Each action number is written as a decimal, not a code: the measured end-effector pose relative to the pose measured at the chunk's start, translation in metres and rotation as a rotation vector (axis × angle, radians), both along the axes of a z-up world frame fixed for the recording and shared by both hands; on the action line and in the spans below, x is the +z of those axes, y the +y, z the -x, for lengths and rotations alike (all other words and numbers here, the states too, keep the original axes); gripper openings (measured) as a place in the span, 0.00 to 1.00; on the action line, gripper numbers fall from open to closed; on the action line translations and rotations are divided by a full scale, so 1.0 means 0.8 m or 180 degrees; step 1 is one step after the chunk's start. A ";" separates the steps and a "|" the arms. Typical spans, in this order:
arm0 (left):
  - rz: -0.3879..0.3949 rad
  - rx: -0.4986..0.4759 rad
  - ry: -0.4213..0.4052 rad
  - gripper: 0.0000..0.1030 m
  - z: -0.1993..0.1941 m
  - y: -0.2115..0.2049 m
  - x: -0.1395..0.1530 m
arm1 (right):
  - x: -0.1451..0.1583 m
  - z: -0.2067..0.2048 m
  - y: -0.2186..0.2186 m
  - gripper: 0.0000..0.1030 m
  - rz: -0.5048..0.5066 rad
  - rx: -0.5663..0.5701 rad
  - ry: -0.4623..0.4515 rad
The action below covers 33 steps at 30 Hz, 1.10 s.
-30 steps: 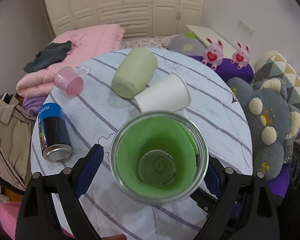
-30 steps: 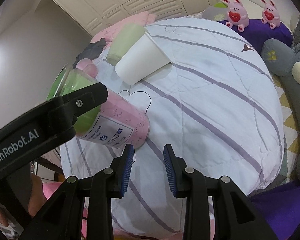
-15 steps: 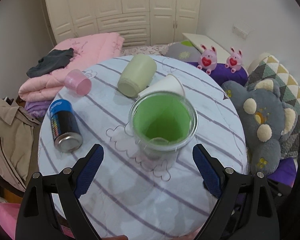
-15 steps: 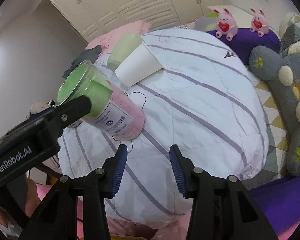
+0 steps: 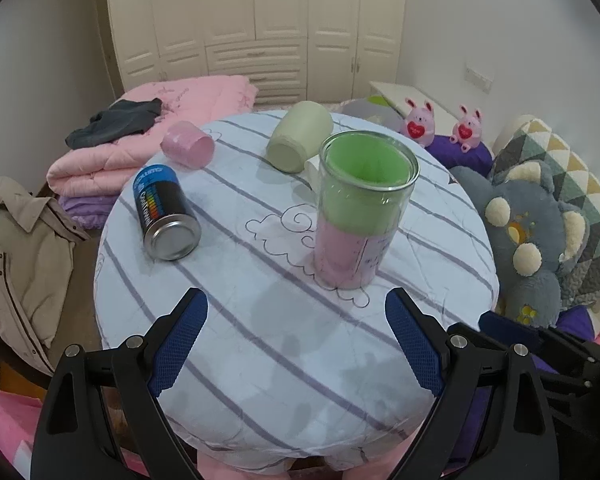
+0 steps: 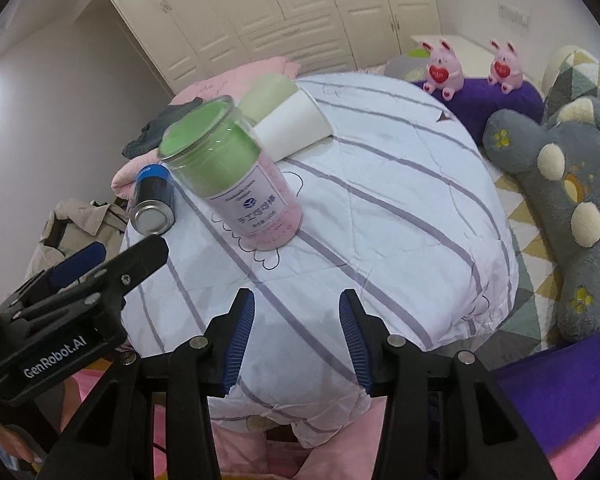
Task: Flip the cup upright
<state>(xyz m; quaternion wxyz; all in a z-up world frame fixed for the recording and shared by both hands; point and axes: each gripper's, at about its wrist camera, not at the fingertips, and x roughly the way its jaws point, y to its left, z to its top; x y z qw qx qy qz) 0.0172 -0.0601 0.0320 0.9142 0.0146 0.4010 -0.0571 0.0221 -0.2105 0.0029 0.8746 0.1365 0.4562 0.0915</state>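
Observation:
A clear cup with a green upper half and pink lower half [image 5: 360, 208] stands upright, mouth up, on the round striped table [image 5: 284, 344]. It also shows in the right wrist view [image 6: 232, 176]. My left gripper [image 5: 296, 344] is open and empty, pulled back in front of the cup. It appears at the left of the right wrist view [image 6: 100, 268]. My right gripper [image 6: 296, 340] is open and empty near the table's front edge.
A blue and black can [image 5: 164, 212], a pink cup [image 5: 186, 150], a pale green cup [image 5: 300, 142] and a white paper cup [image 6: 292, 128] lie on their sides behind. Plush toys [image 5: 532, 232] sit right, folded blankets [image 5: 116, 152] and a jacket [image 5: 16, 248] left.
The left gripper let go of the green and pink cup and drew back from it. The cup now stands upright on the table. The right gripper opened wider and backed away.

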 end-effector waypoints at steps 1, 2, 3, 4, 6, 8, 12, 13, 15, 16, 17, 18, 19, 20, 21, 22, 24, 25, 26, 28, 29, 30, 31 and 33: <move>0.0002 -0.0001 -0.0021 0.89 0.003 0.002 -0.002 | 0.001 0.004 0.002 0.45 0.0021 -0.0010 -0.0043; 0.0010 -0.0012 -0.0059 0.89 0.007 0.004 -0.003 | 0.003 0.008 0.004 0.45 0.0040 -0.0030 -0.0091; 0.0017 -0.0019 -0.0108 0.89 0.010 0.007 -0.004 | 0.004 0.012 0.006 0.45 0.0061 -0.0051 -0.0134; 0.0019 -0.0015 -0.0140 0.89 0.013 0.007 -0.004 | 0.006 0.017 0.009 0.45 0.0106 -0.0087 -0.0206; 0.0019 -0.0017 -0.0212 0.89 0.018 0.010 -0.005 | 0.008 0.024 0.011 0.45 0.0142 -0.0125 -0.0308; -0.0008 -0.0040 -0.0280 0.89 0.022 0.010 -0.005 | 0.011 0.031 0.014 0.45 0.0149 -0.0140 -0.0419; -0.0019 -0.0036 -0.0452 0.89 0.029 0.012 -0.003 | 0.016 0.041 0.024 0.45 0.0275 -0.0156 -0.0606; -0.0011 -0.0044 -0.0486 0.89 0.030 0.013 -0.003 | 0.018 0.043 0.026 0.45 0.0297 -0.0147 -0.0656; -0.0001 -0.0035 -0.0576 0.89 0.033 0.015 -0.001 | 0.020 0.046 0.029 0.45 0.0325 -0.0138 -0.0747; -0.0003 -0.0012 -0.0631 0.89 0.035 0.016 0.000 | 0.022 0.048 0.031 0.45 0.0337 -0.0136 -0.0796; -0.0005 0.0001 -0.0680 0.89 0.037 0.017 0.001 | 0.023 0.049 0.032 0.45 0.0356 -0.0140 -0.0836; -0.0005 -0.0001 -0.0716 0.89 0.039 0.017 0.002 | 0.024 0.051 0.034 0.45 0.0384 -0.0144 -0.0880; -0.0004 -0.0004 -0.0763 0.89 0.041 0.018 0.003 | 0.025 0.052 0.035 0.45 0.0414 -0.0152 -0.0939; -0.0010 0.0005 -0.0807 0.89 0.043 0.019 0.004 | 0.026 0.054 0.035 0.45 0.0434 -0.0162 -0.0993; -0.0021 0.0020 -0.0846 0.89 0.044 0.020 0.005 | 0.028 0.056 0.036 0.45 0.0449 -0.0173 -0.1044; -0.0031 0.0026 -0.0887 0.89 0.045 0.021 0.005 | 0.030 0.059 0.037 0.45 0.0459 -0.0184 -0.1096; -0.0030 0.0015 -0.0962 0.89 0.048 0.022 0.005 | 0.033 0.063 0.038 0.45 0.0483 -0.0210 -0.1229; -0.0022 0.0013 -0.1008 0.89 0.049 0.023 0.005 | 0.034 0.064 0.039 0.45 0.0505 -0.0222 -0.1265; -0.0010 0.0020 -0.1051 0.89 0.050 0.024 0.005 | 0.034 0.065 0.040 0.45 0.0534 -0.0247 -0.1306; 0.0044 0.0029 -0.1118 0.89 0.053 0.028 0.005 | 0.034 0.067 0.042 0.45 0.0564 -0.0256 -0.1378; 0.0069 0.0026 -0.1126 0.89 0.053 0.029 0.004 | 0.034 0.067 0.043 0.45 0.0579 -0.0248 -0.1401; 0.0089 0.0021 -0.1118 0.89 0.052 0.030 0.003 | 0.033 0.068 0.044 0.45 0.0594 -0.0247 -0.1423; 0.0097 0.0019 -0.1116 0.89 0.052 0.031 0.002 | 0.031 0.068 0.046 0.45 0.0619 -0.0251 -0.1450; 0.0106 0.0030 -0.1160 0.89 0.052 0.032 0.000 | 0.029 0.068 0.048 0.45 0.0651 -0.0249 -0.1476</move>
